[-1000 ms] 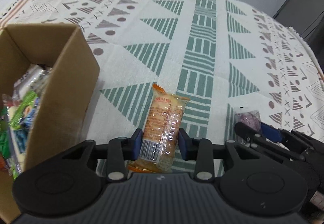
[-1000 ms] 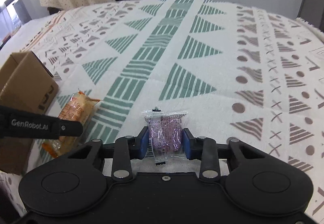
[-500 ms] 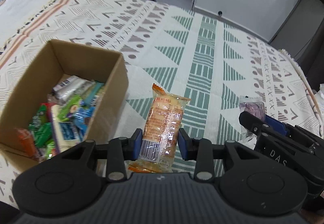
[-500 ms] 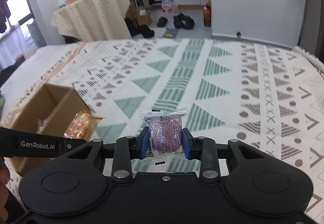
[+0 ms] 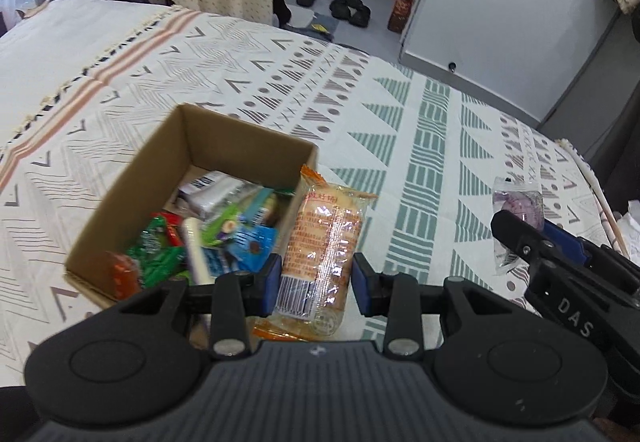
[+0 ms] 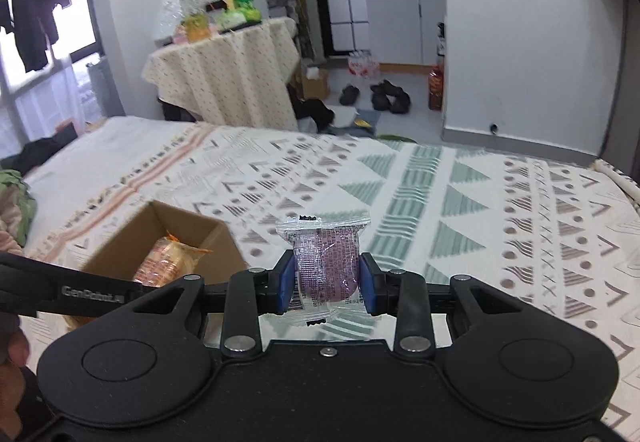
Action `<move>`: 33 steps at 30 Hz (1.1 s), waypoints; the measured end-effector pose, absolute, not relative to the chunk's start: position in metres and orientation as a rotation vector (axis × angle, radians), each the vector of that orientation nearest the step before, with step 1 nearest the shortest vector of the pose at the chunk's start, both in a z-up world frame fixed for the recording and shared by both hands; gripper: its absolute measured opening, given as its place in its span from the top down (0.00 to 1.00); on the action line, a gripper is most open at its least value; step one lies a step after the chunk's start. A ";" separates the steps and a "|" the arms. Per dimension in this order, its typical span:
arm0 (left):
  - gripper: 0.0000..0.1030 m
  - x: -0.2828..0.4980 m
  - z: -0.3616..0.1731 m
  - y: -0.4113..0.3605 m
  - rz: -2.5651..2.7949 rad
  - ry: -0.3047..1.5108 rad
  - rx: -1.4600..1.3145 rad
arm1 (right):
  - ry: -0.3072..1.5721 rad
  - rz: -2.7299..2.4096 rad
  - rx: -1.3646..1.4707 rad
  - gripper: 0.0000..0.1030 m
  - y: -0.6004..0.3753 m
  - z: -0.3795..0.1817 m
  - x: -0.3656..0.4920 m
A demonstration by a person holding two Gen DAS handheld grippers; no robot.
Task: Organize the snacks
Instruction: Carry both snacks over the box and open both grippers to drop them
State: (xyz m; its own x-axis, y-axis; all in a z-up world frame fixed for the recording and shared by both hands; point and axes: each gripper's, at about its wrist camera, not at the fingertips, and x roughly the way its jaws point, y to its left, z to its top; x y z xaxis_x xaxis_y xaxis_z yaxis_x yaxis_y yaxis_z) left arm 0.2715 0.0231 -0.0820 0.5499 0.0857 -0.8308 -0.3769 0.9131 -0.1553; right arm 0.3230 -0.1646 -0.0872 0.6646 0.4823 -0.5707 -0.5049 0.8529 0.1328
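Two tools are in view, and each one grasps one snack. The left tool [image 5: 314, 284] is clenched on one long orange-printed clear plastic packet of biscuits [image 5: 324, 250]; its blue pads [image 5: 270, 284] press on both sides of the packet, close to the barcode end. This packet hangs just beside the near right corner of one open brown cardboard box [image 5: 132, 182], with its far end over the box rim.

The right tool [image 6: 327, 284] is clenched on one small clear plastic packet with a purple round snack inside [image 6: 326, 268]. The packet stands upright between the two blue pads, above the bed and to the right of the box.

The box stands on one bed covered with a white blanket with green and brown triangle patterns [image 5: 420, 146]. Inside the box lie many small wrapped snacks [image 5: 208, 238] in green, blue, red and white; I cannot count them exactly because they overlap.

Far behind, one small desk under a cream dotted cloth [image 6: 224, 82] carries bottles, and a few dark shoes [image 6: 384, 94] lie on the floor.
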 end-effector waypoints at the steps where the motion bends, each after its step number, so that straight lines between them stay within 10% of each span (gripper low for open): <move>1: 0.65 0.269 -0.080 0.026 0.284 0.948 -0.336 | 0.625 0.566 -0.034 0.68 -0.162 -0.084 0.321; 33: 0.65 0.260 -0.094 0.149 0.355 0.916 -0.467 | 0.655 0.696 0.068 0.68 -0.085 -0.090 0.303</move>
